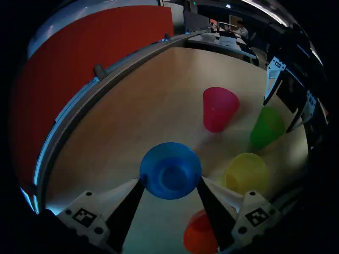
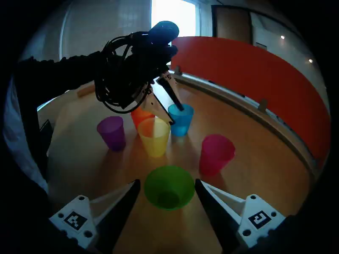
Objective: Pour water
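Note:
A blue cup (image 1: 170, 170) stands upright on the wooden table (image 1: 148, 106), and my left gripper (image 1: 169, 178) is shut on it, both fingertips against its sides. The right gripper view shows that gripper (image 2: 171, 112) at the blue cup (image 2: 180, 119), held by a dark-sleeved arm (image 2: 63, 76). A green cup (image 2: 169, 186) stands between the fingers of my right gripper (image 2: 167, 181), which is open, with a thin gap on the left side. The left gripper view shows the right gripper (image 1: 276, 117) over the green cup (image 1: 267, 127). Whether either cup holds water I cannot tell.
Close by stand a pink cup (image 2: 215, 153), a yellow cup (image 2: 154, 135), an orange cup (image 2: 140, 115) and a purple cup (image 2: 112, 132). A red partition (image 2: 262, 80) runs along the table's far edge. A person sits at a distant desk (image 1: 241, 29).

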The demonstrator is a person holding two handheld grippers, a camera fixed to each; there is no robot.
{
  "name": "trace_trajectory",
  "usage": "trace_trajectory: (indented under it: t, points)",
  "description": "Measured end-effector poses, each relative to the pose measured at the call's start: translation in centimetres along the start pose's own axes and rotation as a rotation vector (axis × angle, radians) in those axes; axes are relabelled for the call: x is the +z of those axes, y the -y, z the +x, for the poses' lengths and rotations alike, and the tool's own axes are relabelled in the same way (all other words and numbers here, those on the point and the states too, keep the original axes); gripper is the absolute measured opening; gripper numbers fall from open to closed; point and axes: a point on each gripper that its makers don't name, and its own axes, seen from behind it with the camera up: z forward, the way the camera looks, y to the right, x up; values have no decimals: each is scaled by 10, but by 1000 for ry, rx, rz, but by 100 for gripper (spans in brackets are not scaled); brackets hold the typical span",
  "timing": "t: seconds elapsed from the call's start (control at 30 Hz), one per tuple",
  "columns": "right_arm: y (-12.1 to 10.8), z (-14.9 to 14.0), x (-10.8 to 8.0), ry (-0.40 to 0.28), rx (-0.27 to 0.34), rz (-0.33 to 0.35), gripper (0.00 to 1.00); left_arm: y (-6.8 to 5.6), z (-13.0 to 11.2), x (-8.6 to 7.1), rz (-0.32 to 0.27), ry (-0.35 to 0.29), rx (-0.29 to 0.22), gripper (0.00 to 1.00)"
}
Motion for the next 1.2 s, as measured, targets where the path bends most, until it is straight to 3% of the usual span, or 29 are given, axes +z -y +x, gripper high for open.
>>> trace_trajectory:
  t: [0.9,1.2]
  points:
    - [-3,-17,20,17,6,6,100,1,-1,11,13,-7,30,85]
    - [-3,-19,19,12,7,7,99,3,1,15,18,-29,5,83]
